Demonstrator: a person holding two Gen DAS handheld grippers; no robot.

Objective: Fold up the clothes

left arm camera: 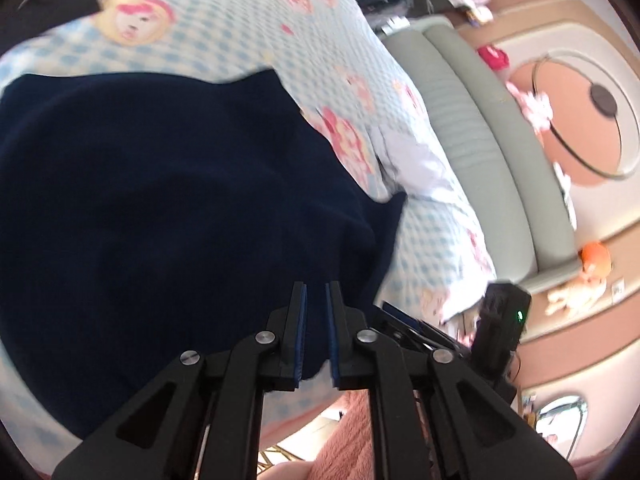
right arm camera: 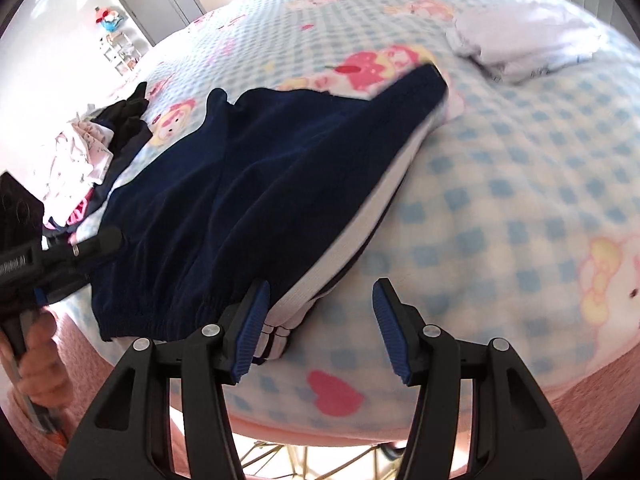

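A navy garment (left arm camera: 168, 208) with a white side stripe lies on the blue-checked cartoon bed cover (left arm camera: 248, 20); it also shows in the right wrist view (right arm camera: 256, 184), its elastic waistband at the near bed edge. My left gripper (left arm camera: 316, 292) has its jaws nearly closed, with navy cloth in the narrow gap between the pads. My right gripper (right arm camera: 320, 300) is open, its left finger (right arm camera: 252, 320) touching the waistband corner by the white stripe (right arm camera: 352, 236), the right finger over bare cover. The left gripper (right arm camera: 60, 256) and the hand holding it show at the left.
A folded pale garment (right arm camera: 524, 44) lies at the far right of the bed. A pile of loose clothes (right arm camera: 92, 148) sits at the far left. A padded headboard (left arm camera: 480, 152) runs along the bed. Pink fleece (right arm camera: 580, 400) borders the near edge.
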